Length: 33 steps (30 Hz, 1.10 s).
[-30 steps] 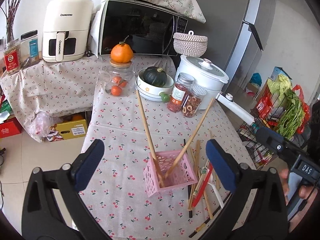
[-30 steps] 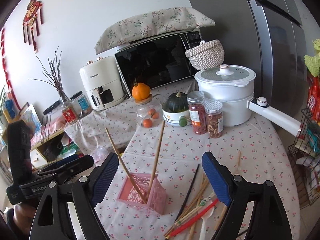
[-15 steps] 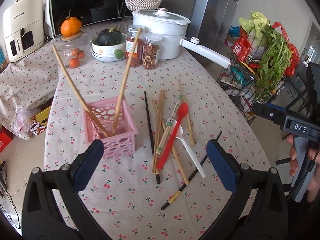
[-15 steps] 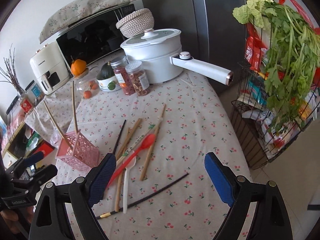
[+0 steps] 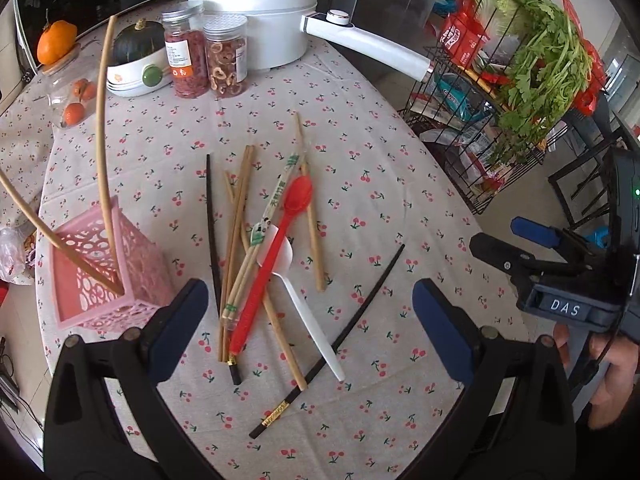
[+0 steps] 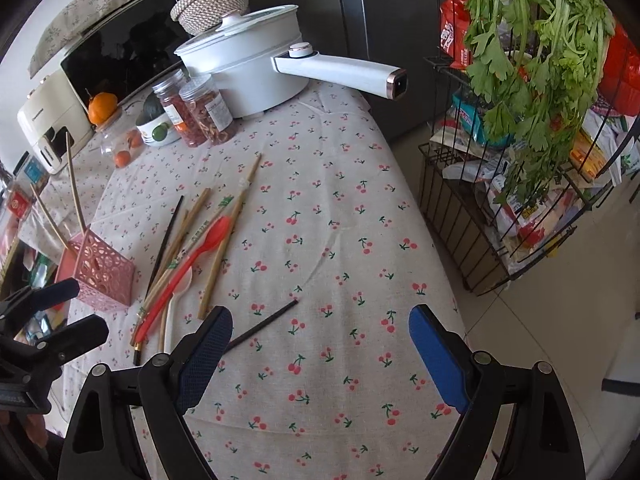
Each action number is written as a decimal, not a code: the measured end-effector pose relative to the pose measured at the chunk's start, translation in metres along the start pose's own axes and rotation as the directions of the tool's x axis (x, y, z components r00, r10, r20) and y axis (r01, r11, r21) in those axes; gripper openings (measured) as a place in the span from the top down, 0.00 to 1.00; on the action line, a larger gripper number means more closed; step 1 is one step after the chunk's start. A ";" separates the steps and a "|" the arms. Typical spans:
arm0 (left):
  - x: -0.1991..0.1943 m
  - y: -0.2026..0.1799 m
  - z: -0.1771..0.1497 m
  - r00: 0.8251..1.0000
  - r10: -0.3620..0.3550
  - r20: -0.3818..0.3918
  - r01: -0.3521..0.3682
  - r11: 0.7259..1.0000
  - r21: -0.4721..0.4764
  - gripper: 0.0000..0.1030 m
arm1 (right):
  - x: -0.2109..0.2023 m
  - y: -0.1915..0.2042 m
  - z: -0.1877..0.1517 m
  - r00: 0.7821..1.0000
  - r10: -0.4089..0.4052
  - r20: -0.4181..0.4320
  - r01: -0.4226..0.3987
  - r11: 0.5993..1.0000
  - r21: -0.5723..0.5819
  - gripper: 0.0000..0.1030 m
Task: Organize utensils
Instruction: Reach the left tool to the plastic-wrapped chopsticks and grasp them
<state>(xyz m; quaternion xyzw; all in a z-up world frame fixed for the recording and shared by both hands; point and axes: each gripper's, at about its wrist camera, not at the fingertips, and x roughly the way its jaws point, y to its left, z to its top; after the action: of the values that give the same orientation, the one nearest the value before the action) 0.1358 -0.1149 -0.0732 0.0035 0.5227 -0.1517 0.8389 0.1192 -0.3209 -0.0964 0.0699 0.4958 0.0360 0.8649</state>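
Note:
A pink lattice basket (image 5: 106,276) (image 6: 102,270) stands at the table's left and holds two wooden chopsticks (image 5: 103,152). Beside it lies a loose pile: a red spoon (image 5: 276,248) (image 6: 188,258), a white spoon (image 5: 308,316), several wooden chopsticks (image 5: 236,236) and two black chopsticks (image 5: 352,312) (image 6: 262,326). My left gripper (image 5: 312,328) is open and empty, hovering above the pile. My right gripper (image 6: 320,354) is open and empty over the table's near right part, its left finger next to the black chopstick's end.
A white pot with a long handle (image 5: 368,44) (image 6: 340,70), two snack jars (image 5: 208,56), a bowl with a squash (image 5: 136,60) and a jar with an orange (image 5: 56,42) stand at the back. A wire rack of greens (image 5: 536,76) (image 6: 520,160) stands right of the table.
Both grippers have swung right and tilted down toward the table. The left now looks onto the utensil pile, the right onto the table's right edge. Both stay open.

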 end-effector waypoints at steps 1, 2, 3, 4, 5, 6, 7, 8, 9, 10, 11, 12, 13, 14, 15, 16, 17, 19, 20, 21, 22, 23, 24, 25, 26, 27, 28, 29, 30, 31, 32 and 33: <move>0.006 0.000 0.006 1.000 0.006 0.003 -0.006 1.000 -0.004 0.04 | 0.003 -0.003 0.003 1.000 -0.005 -0.005 0.005 1.000 0.009 0.11; 0.012 0.000 0.011 1.000 0.006 0.006 -0.006 1.000 -0.005 0.10 | 0.007 -0.005 0.006 1.000 -0.009 -0.012 0.009 1.000 0.020 0.11; 0.019 0.001 0.017 1.000 0.001 0.005 -0.001 1.000 -0.008 0.17 | 0.010 -0.008 0.008 1.000 -0.010 -0.020 0.011 0.999 0.031 0.11; 0.026 0.001 0.021 1.000 -0.005 -0.001 0.005 1.000 -0.012 0.22 | 0.014 -0.010 0.010 1.000 -0.010 -0.029 0.011 0.999 0.041 0.11; 0.034 0.002 0.026 1.000 -0.012 -0.013 0.012 1.000 -0.018 0.34 | 0.018 -0.012 0.012 0.999 -0.010 -0.038 0.011 0.999 0.050 0.11; 0.043 0.002 0.030 0.999 -0.018 -0.029 0.018 1.000 -0.023 0.47 | 0.022 -0.014 0.014 0.999 -0.009 -0.049 0.012 0.998 0.056 0.11; 0.052 0.002 0.033 0.999 -0.020 -0.045 0.019 0.999 -0.027 0.52 | 0.026 -0.015 0.016 0.998 -0.008 -0.060 0.012 0.998 0.060 0.11; 0.061 0.002 0.035 0.998 -0.013 -0.061 0.011 1.000 -0.027 0.62 | 0.030 -0.016 0.017 0.998 -0.007 -0.070 0.011 0.998 0.061 0.11; 0.069 0.001 0.038 0.997 0.003 -0.071 -0.005 1.000 -0.024 0.69 | 0.033 -0.016 0.018 0.997 -0.006 -0.079 0.011 0.998 0.060 0.11; 0.076 0.001 0.041 0.997 0.023 -0.076 -0.024 1.000 -0.018 0.70 | 0.036 -0.017 0.019 0.996 -0.008 -0.085 0.013 0.998 0.057 0.11; 0.082 0.000 0.044 0.996 0.044 -0.079 -0.045 0.999 -0.007 0.71 | 0.038 -0.016 0.020 0.996 -0.009 -0.090 0.014 0.998 0.054 0.11; 0.088 -0.001 0.047 0.995 0.067 -0.078 -0.067 0.998 0.005 0.72 | 0.041 -0.017 0.021 0.996 -0.009 -0.093 0.014 0.999 0.051 0.11; 0.094 -0.002 0.051 0.993 0.093 -0.076 -0.092 0.996 0.014 0.74 | 0.042 -0.017 0.023 0.995 -0.010 -0.094 0.015 0.999 0.050 0.11; 0.099 -0.002 0.055 0.991 0.109 -0.077 -0.108 0.994 0.020 0.76 | 0.043 -0.018 0.024 0.995 -0.009 -0.095 0.014 0.999 0.051 0.12; 0.103 -0.003 0.058 0.990 0.113 -0.080 -0.112 0.993 0.021 0.77 | 0.045 -0.019 0.026 0.995 -0.008 -0.096 0.014 0.998 0.055 0.12; 0.108 -0.002 0.062 0.990 0.112 -0.088 -0.110 0.994 0.022 0.77 | 0.047 -0.020 0.027 0.995 -0.006 -0.099 0.012 0.998 0.060 0.12; 0.112 -0.003 0.065 0.989 0.115 -0.095 -0.113 0.993 0.024 0.77 | 0.048 -0.021 0.028 0.995 -0.002 -0.101 0.009 0.998 0.066 0.12; 0.119 -0.004 0.069 0.986 0.131 -0.105 -0.129 0.991 0.033 0.77 | 0.049 -0.024 0.030 0.995 0.004 -0.103 0.004 0.997 0.074 0.12; 0.123 -0.004 0.071 0.984 0.139 -0.111 -0.136 0.990 0.034 0.77 | 0.050 -0.025 0.031 0.995 0.004 -0.104 0.004 0.997 0.076 0.12; 0.126 -0.003 0.072 0.983 0.142 -0.117 -0.140 0.990 0.030 0.77 | 0.051 -0.026 0.032 0.994 0.005 -0.105 0.003 0.997 0.078 0.12; 0.129 -0.003 0.073 0.982 0.144 -0.124 -0.142 0.990 0.024 0.77 | 0.051 -0.027 0.033 0.994 0.007 -0.105 0.001 0.997 0.081 0.12; 0.131 -0.002 0.074 0.981 0.145 -0.130 -0.144 0.989 0.019 0.77 | 0.051 -0.028 0.033 0.994 0.010 -0.106 -0.001 0.996 0.085 0.12; 0.133 0.000 0.075 0.980 0.145 -0.135 -0.144 0.989 0.013 0.77 | 0.052 -0.029 0.034 0.994 0.011 -0.107 -0.001 0.996 0.091 0.12; 0.135 0.001 0.075 0.980 0.140 -0.139 -0.140 0.990 0.007 0.77 | 0.052 -0.030 0.034 0.994 0.011 -0.109 -0.001 0.995 0.096 0.12; 0.137 0.004 0.076 0.980 0.134 -0.145 -0.135 0.991 0.000 0.77 | 0.052 -0.031 0.034 0.994 0.012 -0.109 -0.001 0.995 0.099 0.12; 0.138 0.006 0.076 0.981 0.125 -0.152 -0.127 0.992 -0.009 0.78 | 0.052 -0.031 0.034 0.994 0.012 -0.109 -0.001 0.995 0.101 0.12; 0.140 0.008 0.075 0.981 0.110 -0.160 -0.114 0.993 -0.019 0.80 | 0.052 -0.031 0.034 0.994 0.012 -0.111 0.000 0.995 0.101 0.12; 0.141 0.011 0.075 0.981 0.095 -0.167 -0.101 0.994 -0.029 0.84 | 0.052 -0.031 0.033 0.994 0.011 -0.113 0.001 0.995 0.101 0.12; 0.140 0.013 0.074 0.982 0.088 -0.167 -0.095 0.995 -0.036 0.89 | 0.052 -0.030 0.033 0.993 0.011 -0.115 0.001 0.995 0.100 0.12; 0.139 0.013 0.074 0.983 0.079 -0.166 -0.087 0.995 -0.042 0.89 | 0.052 -0.029 0.033 0.993 0.011 -0.115 0.001 0.995 0.098 0.12; 0.136 0.013 0.073 0.984 0.068 -0.163 -0.076 0.996 -0.048 0.90 | 0.052 -0.029 0.033 0.993 0.010 -0.114 0.001 0.995 0.097 0.12; 0.132 0.014 0.071 0.986 0.064 -0.155 -0.072 0.996 -0.047 0.90 | 0.051 -0.028 0.033 0.994 0.009 -0.111 0.002 0.995 0.095 0.12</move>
<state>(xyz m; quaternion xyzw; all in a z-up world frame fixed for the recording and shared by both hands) 0.2556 -0.1466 -0.1588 0.0108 0.5890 -0.1086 0.8007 0.1730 -0.3447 -0.1280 0.1099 0.5444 0.0177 0.8314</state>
